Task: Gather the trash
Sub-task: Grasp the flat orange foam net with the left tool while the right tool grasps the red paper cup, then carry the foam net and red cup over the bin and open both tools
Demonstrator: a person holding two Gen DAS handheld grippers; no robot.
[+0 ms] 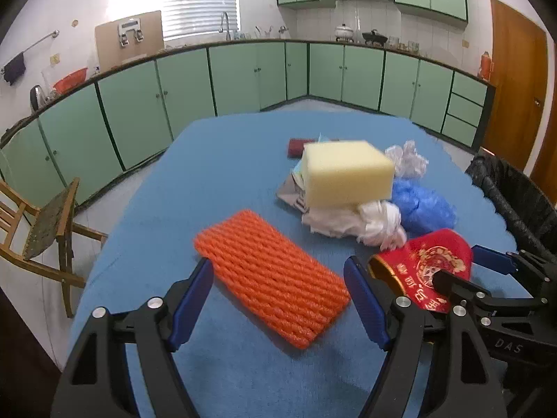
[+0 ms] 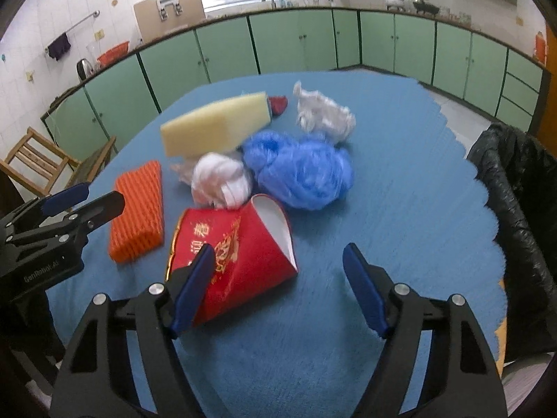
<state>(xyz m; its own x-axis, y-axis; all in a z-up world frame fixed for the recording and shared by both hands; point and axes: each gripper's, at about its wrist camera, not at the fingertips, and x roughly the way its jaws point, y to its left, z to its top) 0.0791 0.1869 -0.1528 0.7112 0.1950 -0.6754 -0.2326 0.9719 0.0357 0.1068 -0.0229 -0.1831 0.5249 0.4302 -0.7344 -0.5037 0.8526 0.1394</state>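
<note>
On the blue table (image 1: pixel 222 160) lies trash: an orange foam net (image 1: pixel 269 275), a yellow sponge block (image 1: pixel 346 177), crumpled white plastic (image 1: pixel 365 224), a blue plastic bag (image 1: pixel 423 205), a clear crumpled bag (image 1: pixel 409 158) and a crushed red paper cup (image 1: pixel 431 268). My left gripper (image 1: pixel 278 299) is open, its fingers either side of the orange net's near end. My right gripper (image 2: pixel 278 289) is open, low over the table, its left finger over the red cup (image 2: pixel 243 254). The orange net (image 2: pixel 139 209), sponge (image 2: pixel 217 125) and blue bag (image 2: pixel 301 170) also show in the right wrist view.
A black trash bag (image 2: pixel 518 188) hangs open at the table's right edge. A small dark red item (image 1: pixel 296 146) lies behind the sponge. A wooden chair (image 1: pixel 45 226) stands left of the table. Green kitchen cabinets (image 1: pixel 243 76) line the far walls.
</note>
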